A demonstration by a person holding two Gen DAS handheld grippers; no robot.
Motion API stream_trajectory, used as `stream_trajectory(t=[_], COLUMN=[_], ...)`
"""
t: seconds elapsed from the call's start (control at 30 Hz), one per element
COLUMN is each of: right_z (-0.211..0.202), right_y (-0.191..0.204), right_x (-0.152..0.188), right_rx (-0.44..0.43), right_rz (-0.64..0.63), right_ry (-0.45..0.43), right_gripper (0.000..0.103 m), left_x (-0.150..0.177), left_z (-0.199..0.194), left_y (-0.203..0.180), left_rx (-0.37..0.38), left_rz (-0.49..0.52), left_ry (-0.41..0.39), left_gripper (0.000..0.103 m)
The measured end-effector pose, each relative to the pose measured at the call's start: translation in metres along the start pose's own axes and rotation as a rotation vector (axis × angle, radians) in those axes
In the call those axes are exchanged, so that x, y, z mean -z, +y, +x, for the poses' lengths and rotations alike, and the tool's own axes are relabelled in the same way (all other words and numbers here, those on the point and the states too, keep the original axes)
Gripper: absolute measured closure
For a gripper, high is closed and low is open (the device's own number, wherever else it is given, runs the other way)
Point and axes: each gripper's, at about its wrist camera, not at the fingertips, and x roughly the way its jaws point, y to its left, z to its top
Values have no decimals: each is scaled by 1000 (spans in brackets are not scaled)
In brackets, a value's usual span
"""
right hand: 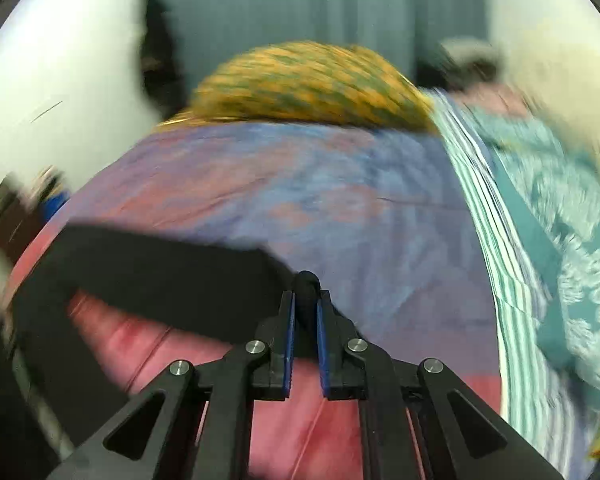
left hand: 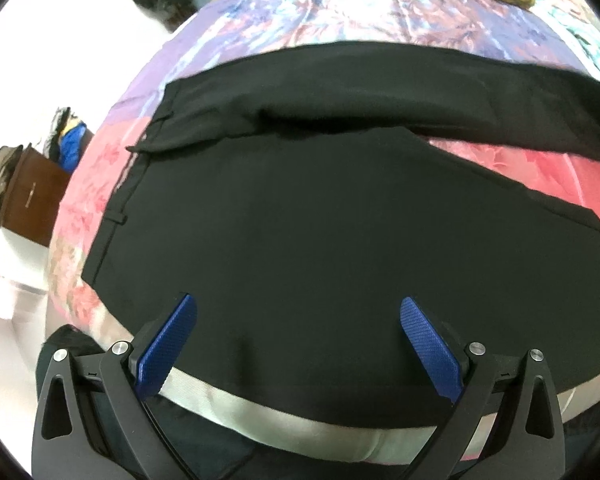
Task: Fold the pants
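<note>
Left fingers (left hand: 299, 322) spread over pants (left hand: 300, 220); right fingers (right hand: 305, 304) pinch pant-leg edge.

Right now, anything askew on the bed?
Yes. The black fabric pants lie splayed on the pink and purple floral bedspread, their legs forking apart unaligned; the right claw pinches one leg's end.

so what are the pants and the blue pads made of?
Pants: matte black woven cloth, likely suiting; drapes flat, belt loops visible. Blue pads on the left tool: textured rubber or plastic, judging by the fine grid pattern.
</note>
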Motion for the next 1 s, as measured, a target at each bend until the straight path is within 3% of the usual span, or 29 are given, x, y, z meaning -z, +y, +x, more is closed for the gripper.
stream_trajectory(t=[0.1,0.17,0.2,0.27,0.37,0.47,0.53,0.57,0.63,0.7,0.8,0.9,0.97,1.0], right_z=[-47,-36,-26,-8,-41,-85,-97,-93,-70,-29,13,15,15,19], right_y=[26,14,4,-16,-21,9,42,62,93,113,95,59,47,45], right_x=[70,132,158,207,219,203,196,191,191,197,217,241,244,241], right_rx=[40,126,162,269,301,323,211,104,-73,-158,-35,-6,45,71], right_rz=[-60,-25,16,110,220,292,351,414,528,636,851,1172,1306,1322], right_ry=[35,165,236,389,301,186,104,62,26,31,-4,-198,-254,-241], right_gripper=[93,87,64,42,37,31,24,19,17,17,18,19,23,49], left_x=[10,18,21,28,33,38,41,42,43,42,33,23,13,4], left_z=[-4,-1,0,0,-10,-13,-7,-4,-3,-8,-20,-19,-9,-3], left_y=[-4,-9,-11,-14,-7,1,1,0,-4,-4,6,18,19,18], left_rx=[-10,-9,-9,-10,3,9,24,33,60,84,99,103,122,153], left_rz=[14,33,46,71,62,48,40,38,37,40,34,15,17,24], left_ry=[-11,-3,5,18,-2,-16,-1,15,31,19,-30,-61,-50,-29], left_gripper=[1,1,1,1,1,1,1,1,1,1,1,1,1,1])
